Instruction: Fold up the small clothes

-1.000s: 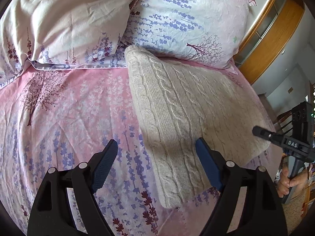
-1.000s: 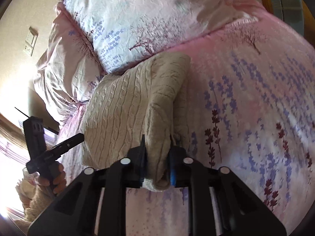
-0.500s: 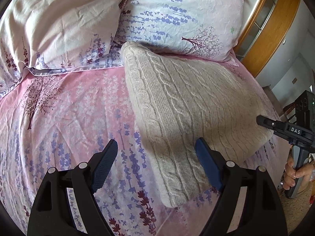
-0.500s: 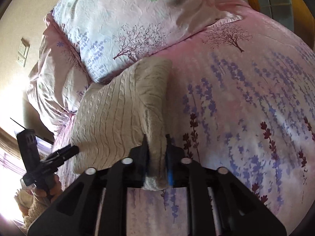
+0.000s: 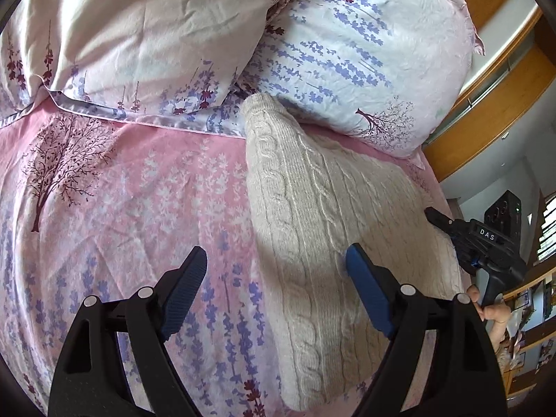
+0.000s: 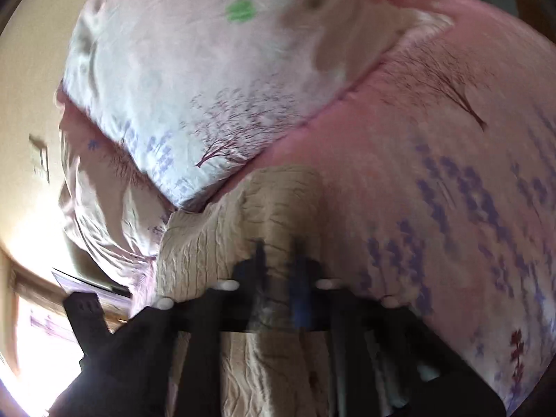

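A cream cable-knit sweater [image 5: 312, 208] lies folded on the pink floral bedspread [image 5: 121, 208], its far end against the pillows. My left gripper [image 5: 276, 266] is open and empty just above the sweater's near left edge. My right gripper [image 6: 278, 257] is shut on the sweater's edge [image 6: 274, 208]; the right wrist view is motion-blurred. The right gripper also shows in the left wrist view [image 5: 438, 217] at the sweater's right edge.
Two floral pillows [image 5: 156, 34] [image 5: 365, 52] lie at the head of the bed. A wooden headboard or shelf [image 5: 493, 80] stands at the far right. The left gripper [image 6: 83, 316] shows at the lower left of the right wrist view.
My right gripper has moved along the bed toward the pillows with the sweater's edge in it. The left gripper has shifted slightly and stays open.
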Demonstrator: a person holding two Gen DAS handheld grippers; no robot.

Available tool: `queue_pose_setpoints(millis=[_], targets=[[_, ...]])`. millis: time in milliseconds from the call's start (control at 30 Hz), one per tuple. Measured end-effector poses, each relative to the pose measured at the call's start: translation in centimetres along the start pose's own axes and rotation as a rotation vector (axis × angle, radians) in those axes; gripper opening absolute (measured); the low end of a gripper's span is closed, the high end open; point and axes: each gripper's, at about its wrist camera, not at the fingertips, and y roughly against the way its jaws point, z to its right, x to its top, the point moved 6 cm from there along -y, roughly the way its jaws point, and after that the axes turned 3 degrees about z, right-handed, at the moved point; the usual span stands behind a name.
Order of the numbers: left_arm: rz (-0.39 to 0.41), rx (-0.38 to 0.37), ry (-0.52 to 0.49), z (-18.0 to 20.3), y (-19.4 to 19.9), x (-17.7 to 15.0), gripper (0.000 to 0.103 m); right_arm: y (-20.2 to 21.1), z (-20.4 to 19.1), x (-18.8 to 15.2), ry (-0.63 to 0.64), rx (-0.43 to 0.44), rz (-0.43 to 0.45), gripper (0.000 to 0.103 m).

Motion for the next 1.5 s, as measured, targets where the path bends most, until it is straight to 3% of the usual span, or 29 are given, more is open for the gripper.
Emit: queue_pose_setpoints(millis=[67,133,200,267,333,500,700,733,767,833,967,1167,1333,1500], targets=[[-0.003,-0.007,0.001,0.1,-0.4,0.2,0.084,0.5,0.8,0.3,-0.009,-0.046,0.031,0.008],[-0.008,-0.017,0.007,0.2,-1.0,0.4,0.084,0.2,1.5,-0.1,-0.034,-0.040,0.000,0.009],[-0.008,-0.020,0.019,0.2,-1.2,0.5,0.084,0.4,1.6,-0.7,-0.049,-0.016,-0.045,0.024],[-0.005,-0.030,0.028,0.0,-1.5,0.7,0.084,1.1,1.7,-1.1,-0.065,0.008,-0.059,0.061],[-0.002,-0.038,0.048,-0.2,-1.8,0.8,0.084,1.7,1.7,-1.6,-0.069,0.023,-0.067,0.069],[-0.009,-0.088,0.115,-0.3,-2.8,0.9,0.085,1.2,2.3,-3.7,-0.093,0.054,-0.167,0.069],[-0.028,-0.120,0.122,0.6,-3.9,0.6,0.086,0.6,1.1,-4.9,-0.054,0.079,-0.191,0.068],[-0.035,-0.130,0.121,0.8,-4.0,0.6,0.086,0.5,0.9,-5.0,-0.049,0.085,-0.198,0.066],[-0.037,-0.142,0.119,1.1,-4.1,0.6,0.085,0.2,0.6,-5.4,-0.050,0.102,-0.217,0.057],[-0.046,-0.167,0.111,1.8,-4.4,0.5,0.080,0.0,0.3,-5.7,-0.024,0.090,-0.212,0.056],[-0.024,-0.168,0.103,1.8,-4.0,0.6,0.065,0.0,0.2,-6.2,-0.028,0.124,-0.209,0.037],[-0.016,-0.225,0.144,1.0,-3.4,0.7,0.045,0.4,-1.9,-6.7,0.010,0.138,-0.166,0.031],[-0.008,-0.256,0.137,1.0,-2.4,0.5,0.040,1.4,-4.1,-6.4,0.049,0.144,-0.136,0.029],[0.031,-0.239,0.072,-0.3,1.2,0.4,0.039,1.4,-7.8,-7.4,0.126,0.166,-0.152,0.027]])
